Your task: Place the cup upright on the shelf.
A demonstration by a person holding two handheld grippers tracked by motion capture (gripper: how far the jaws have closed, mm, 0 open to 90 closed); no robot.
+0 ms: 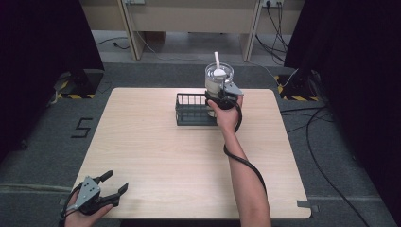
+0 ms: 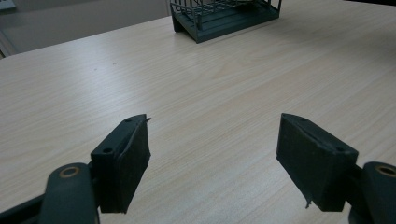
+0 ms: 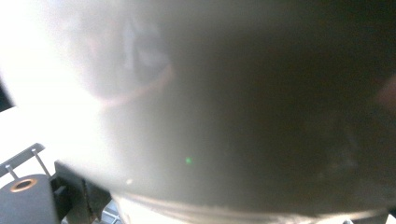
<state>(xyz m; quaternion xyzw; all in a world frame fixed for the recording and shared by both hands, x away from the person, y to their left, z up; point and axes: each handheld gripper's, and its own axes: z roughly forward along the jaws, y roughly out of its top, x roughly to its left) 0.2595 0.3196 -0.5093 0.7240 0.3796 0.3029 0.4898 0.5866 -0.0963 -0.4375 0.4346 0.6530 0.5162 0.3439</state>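
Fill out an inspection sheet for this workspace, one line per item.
Surface: light wood table, bare apart from the rack.
Job's things: clear glass jar with a white spoon inside, held at the right end of the dark wire rack.
Clutter: nothing seen.
Grippers: right gripper shut on the jar; left gripper open, idle at the near left corner.
Cables: black cable runs along the right forearm; more cables on the floor at right.
Surroundings: grey floor, black curtains both sides.
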